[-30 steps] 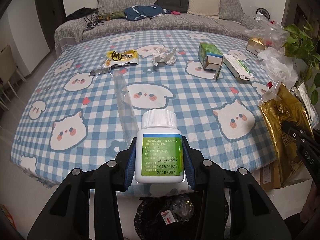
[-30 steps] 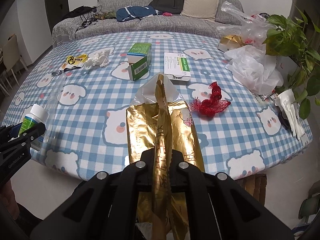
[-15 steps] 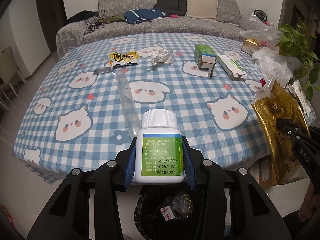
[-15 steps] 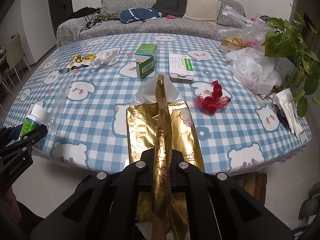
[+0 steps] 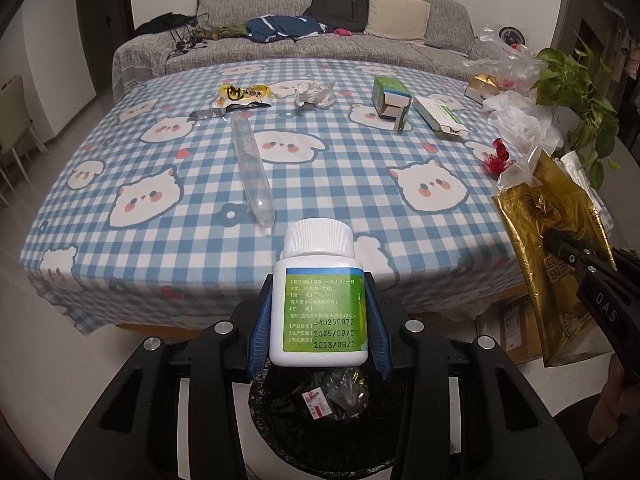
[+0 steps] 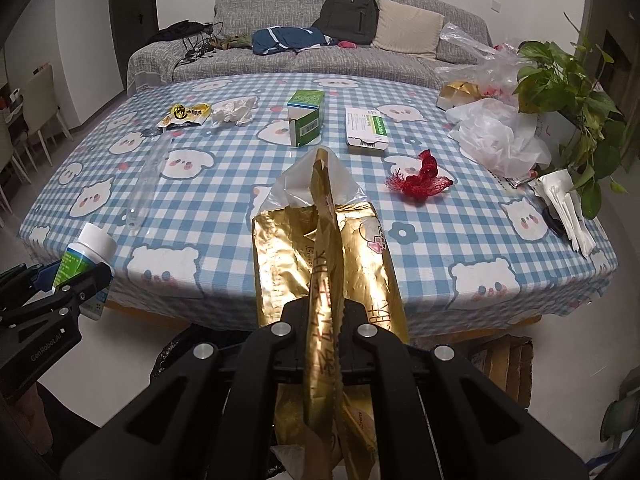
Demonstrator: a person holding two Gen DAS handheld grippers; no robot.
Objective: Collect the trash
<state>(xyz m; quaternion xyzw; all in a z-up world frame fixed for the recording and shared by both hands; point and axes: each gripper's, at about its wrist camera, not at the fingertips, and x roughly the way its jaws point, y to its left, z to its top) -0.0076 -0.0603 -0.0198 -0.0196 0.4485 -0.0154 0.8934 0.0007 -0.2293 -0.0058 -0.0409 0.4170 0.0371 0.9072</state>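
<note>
My left gripper [image 5: 318, 320] is shut on a white pill bottle [image 5: 319, 292] with a green label and holds it upright over a black-lined trash bin [image 5: 320, 420] on the floor. The bottle also shows in the right wrist view [image 6: 86, 256]. My right gripper [image 6: 325, 316] is shut on a gold foil bag [image 6: 324, 248], held off the table's front edge; the bag also shows in the left wrist view [image 5: 552, 248]. Trash on the checked tablecloth [image 5: 200, 184]: a clear plastic sleeve [image 5: 252, 168], yellow wrapper [image 5: 242, 95], crumpled tissue [image 5: 314, 94], green box [image 5: 391, 102], flat white box [image 5: 440, 116], red mesh [image 6: 420, 178].
White plastic bags [image 6: 500, 136] and a potted plant [image 6: 580, 92] stand at the table's right side. A grey sofa [image 5: 320, 40] with a backpack lies behind. A cardboard box [image 6: 504, 364] sits on the floor under the table's right front edge.
Both grippers have pulled back from the table with their loads. The trash bin shows more fully under the pill bottle, and the table edge has receded.
</note>
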